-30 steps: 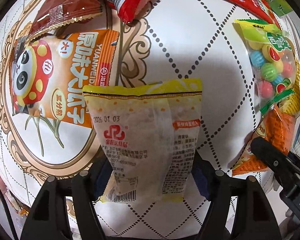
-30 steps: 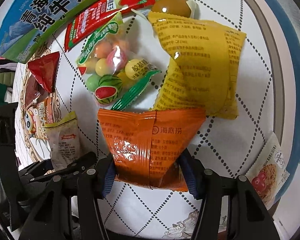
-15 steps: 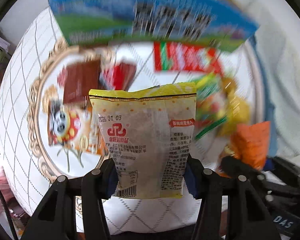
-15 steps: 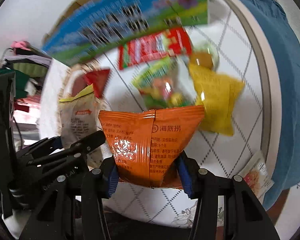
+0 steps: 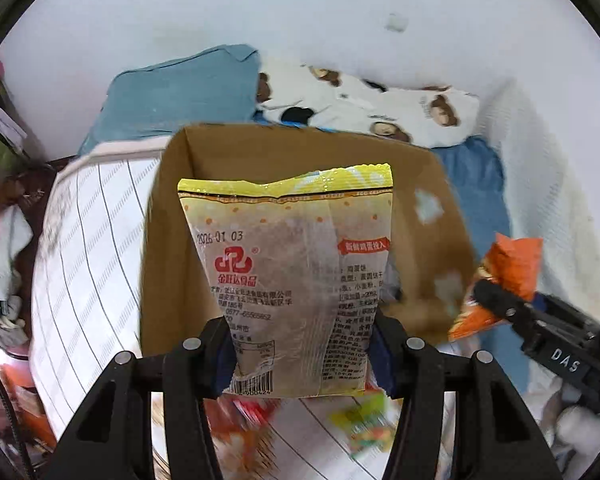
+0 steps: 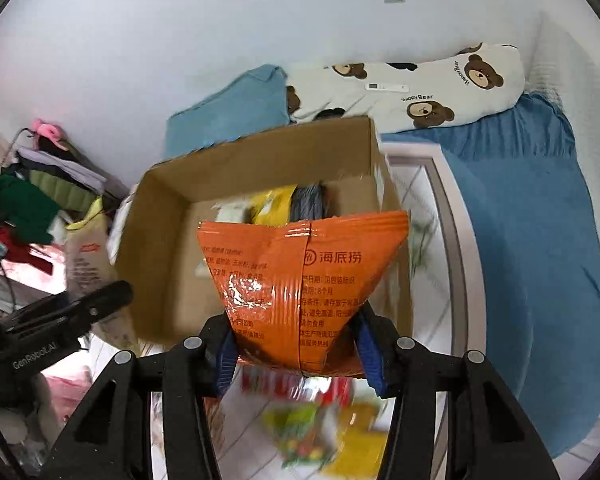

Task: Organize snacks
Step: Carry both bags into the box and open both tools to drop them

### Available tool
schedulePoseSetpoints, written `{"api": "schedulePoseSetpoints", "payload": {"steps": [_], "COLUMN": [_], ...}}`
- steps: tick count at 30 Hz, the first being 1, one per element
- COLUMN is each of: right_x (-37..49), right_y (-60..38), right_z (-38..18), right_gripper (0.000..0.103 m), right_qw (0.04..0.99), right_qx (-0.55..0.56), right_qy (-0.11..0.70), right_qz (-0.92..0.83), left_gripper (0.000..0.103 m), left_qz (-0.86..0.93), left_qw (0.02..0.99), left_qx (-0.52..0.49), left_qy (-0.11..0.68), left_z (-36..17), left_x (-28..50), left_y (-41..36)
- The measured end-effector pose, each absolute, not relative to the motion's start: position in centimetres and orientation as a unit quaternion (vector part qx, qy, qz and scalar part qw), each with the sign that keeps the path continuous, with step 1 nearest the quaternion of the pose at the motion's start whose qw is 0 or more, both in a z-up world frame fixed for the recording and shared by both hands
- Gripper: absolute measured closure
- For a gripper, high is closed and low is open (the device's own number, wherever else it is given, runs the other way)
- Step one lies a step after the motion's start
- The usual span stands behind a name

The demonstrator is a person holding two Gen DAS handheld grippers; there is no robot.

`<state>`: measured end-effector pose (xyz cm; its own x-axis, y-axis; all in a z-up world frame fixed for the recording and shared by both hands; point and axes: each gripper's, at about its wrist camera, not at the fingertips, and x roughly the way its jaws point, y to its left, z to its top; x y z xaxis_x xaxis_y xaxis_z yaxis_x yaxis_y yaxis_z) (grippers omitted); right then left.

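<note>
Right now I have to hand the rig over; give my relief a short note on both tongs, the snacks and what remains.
Left tongs: shut on the yellow packet, held above the near edge of the box.
Right tongs: shut on the orange packet, also at the box's near edge.
Done: a few items already lie in the box.
Left: drop both packets in, then fetch the blurred snacks lying on the table below.
</note>
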<state>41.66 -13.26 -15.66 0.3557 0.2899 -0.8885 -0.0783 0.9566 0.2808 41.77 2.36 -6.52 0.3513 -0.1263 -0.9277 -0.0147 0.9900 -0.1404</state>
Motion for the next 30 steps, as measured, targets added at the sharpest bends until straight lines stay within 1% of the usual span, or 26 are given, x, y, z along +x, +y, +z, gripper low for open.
{"api": "schedulePoseSetpoints", "payload": {"steps": [2,6,9,10,11,12,13,14,15,19,24,30], "right_x": [44.6,50.4,53.1,54.0,54.6,55.0,55.5,55.5,55.8,55.6,54.7,52.2], "right_y": [-13.1,-12.1,-11.5,-11.1,-10.9,-10.7,-10.5,-10.4,-10.4,-10.2,-9.9,-9.8], "right_z": [-16.7,-19.2,-20.6,-21.2,-21.8,-22.0,-22.4,-22.5,-22.7,-23.1,-23.7,-23.4], "right_gripper": [0.05,0.05,0.049,0.047,0.036,0.028,0.013,0.01,0.01,0.007,0.007,0.007], "right_qw": [0.811,0.784,0.772,0.766,0.762,0.761,0.761,0.762,0.76,0.759,0.758,0.768], "right_qx": [0.091,0.075,0.063,0.063,0.059,0.054,0.052,0.054,0.061,0.068,0.072,0.066], "right_qy": [0.569,0.609,0.626,0.633,0.639,0.64,0.64,0.64,0.641,0.643,0.643,0.631], "right_qz": [0.102,0.092,0.088,0.091,0.092,0.088,0.086,0.085,0.083,0.083,0.086,0.081], "left_gripper": [0.051,0.051,0.051,0.051,0.05,0.043,0.023,0.012,0.003,0.003,0.003,0.003], "left_qz": [-0.022,0.006,0.017,0.021,0.025,0.027,0.029,0.031,0.033,0.03,0.019,0.012], "left_qw": [0.807,0.79,0.782,0.781,0.777,0.776,0.777,0.778,0.781,0.787,0.79,0.803], "left_qx": [-0.056,-0.049,-0.04,-0.038,-0.037,-0.036,-0.034,-0.03,-0.027,-0.038,-0.059,-0.059], "left_qy": [0.587,0.611,0.622,0.623,0.628,0.629,0.628,0.626,0.623,0.616,0.609,0.593], "left_z": [-8.4,-11.2,-12.1,-12.3,-12.8,-13.1,-13.2,-13.3,-13.3,-13.2,-13.3,-12.4], "left_x": [45.6,49.3,50.8,50.7,51.2,51.7,51.9,52.0,52.0,51.9,51.4,49.8], "left_y": [3.3,4.7,4.6,4.5,4.8,4.9,4.8,4.8,4.7,4.8,4.8,4.4]}}
